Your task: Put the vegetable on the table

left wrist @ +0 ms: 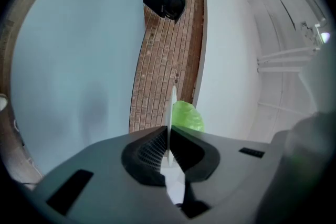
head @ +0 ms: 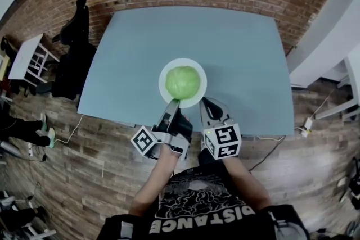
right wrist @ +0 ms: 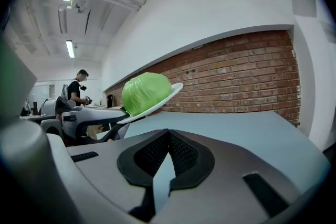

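Worktop (head: 242,53) is bare. Plate (head: 200,96) is in the air over it, tilted, with the cabbage (head: 182,82) on top. Judging by that, set-down is still to do. Left gripper (head: 171,103) fingers are clamped on the plate's rim. Right gripper (head: 207,105) fingers are together and empty, just beside the plate.

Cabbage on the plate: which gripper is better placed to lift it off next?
Probably the right. The left gripper is clamped on the plate rim; the right gripper is empty, jaws together, close beside the cabbage.
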Demonstrator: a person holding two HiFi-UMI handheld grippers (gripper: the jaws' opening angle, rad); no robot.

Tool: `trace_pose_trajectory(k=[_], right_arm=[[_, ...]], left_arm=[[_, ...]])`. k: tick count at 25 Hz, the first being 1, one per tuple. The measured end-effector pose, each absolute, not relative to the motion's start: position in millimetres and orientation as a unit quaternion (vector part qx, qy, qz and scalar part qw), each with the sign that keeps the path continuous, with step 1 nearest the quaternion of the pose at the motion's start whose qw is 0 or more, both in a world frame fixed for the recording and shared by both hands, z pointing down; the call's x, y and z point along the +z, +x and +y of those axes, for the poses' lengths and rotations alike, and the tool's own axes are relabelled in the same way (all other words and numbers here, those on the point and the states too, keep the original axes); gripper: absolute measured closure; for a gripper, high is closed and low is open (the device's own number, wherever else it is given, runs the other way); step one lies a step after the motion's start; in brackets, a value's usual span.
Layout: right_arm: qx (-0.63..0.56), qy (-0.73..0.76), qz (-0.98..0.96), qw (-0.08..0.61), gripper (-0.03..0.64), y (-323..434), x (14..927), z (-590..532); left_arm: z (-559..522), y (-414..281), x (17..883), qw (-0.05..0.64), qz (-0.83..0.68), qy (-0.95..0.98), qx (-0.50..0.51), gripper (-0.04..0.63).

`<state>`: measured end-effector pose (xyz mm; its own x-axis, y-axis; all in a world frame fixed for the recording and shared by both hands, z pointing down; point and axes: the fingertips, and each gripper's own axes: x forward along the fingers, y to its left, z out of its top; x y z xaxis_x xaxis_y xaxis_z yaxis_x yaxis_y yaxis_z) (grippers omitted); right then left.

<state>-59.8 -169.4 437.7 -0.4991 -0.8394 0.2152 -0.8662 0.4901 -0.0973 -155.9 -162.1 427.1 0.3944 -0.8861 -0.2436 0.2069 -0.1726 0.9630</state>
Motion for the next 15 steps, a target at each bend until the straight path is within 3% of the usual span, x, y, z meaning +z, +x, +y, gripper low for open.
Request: trace_pose_trajectory(k=[15], right_arm=[[0.099, 0.498, -0.857, 0.089, 0.609, -27.7, 462.9, -218.2]], left_arm=[[-212.8, -131.8, 461.0, 0.593, -0.318, 0.595, -0.44, 0.584]])
